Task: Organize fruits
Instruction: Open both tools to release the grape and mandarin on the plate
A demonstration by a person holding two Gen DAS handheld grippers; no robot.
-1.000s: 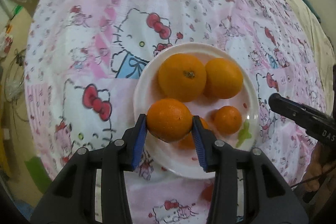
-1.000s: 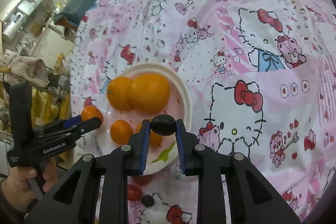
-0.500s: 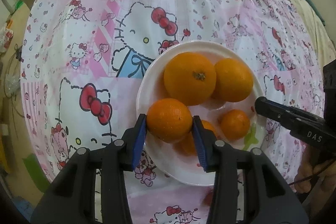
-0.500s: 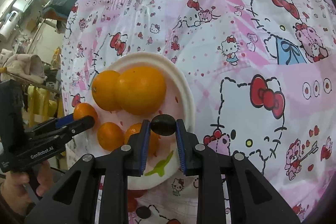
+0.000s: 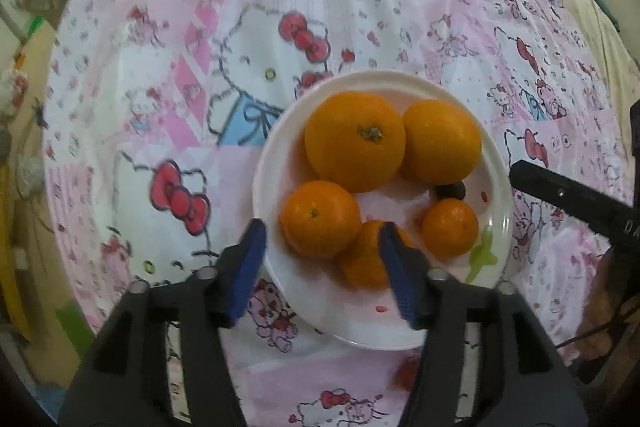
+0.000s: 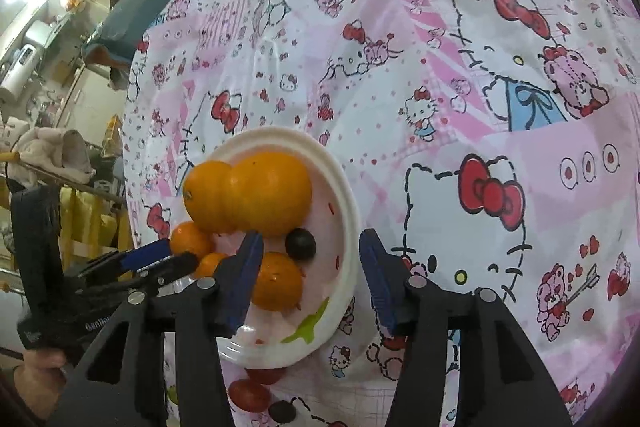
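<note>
A white plate (image 5: pixel 276 259) lies on a pink Hello Kitty cloth (image 5: pixel 168 99) and holds several oranges. The orange (image 5: pixel 320 217) I just let go rests at the plate's left, between the jaws of my open left gripper (image 5: pixel 320 243). A dark round fruit (image 6: pixel 300 243) lies on the plate (image 6: pixel 344 203), just left of the middle of my open right gripper (image 6: pixel 310 251); it also shows in the left wrist view (image 5: pixel 450 190). Two large oranges (image 6: pixel 248 197) sit at the plate's far side.
Red small fruits (image 6: pixel 248 393) and a dark one (image 6: pixel 282 411) lie on the cloth near the plate's front edge. The right gripper's finger (image 5: pixel 572 199) reaches in from the right. Cluttered shelves (image 6: pixel 44 39) stand beyond the table's left edge.
Both grippers opened. The left one let the orange down onto the plate; the right one dropped the dark fruit onto the plate beside the big oranges.
</note>
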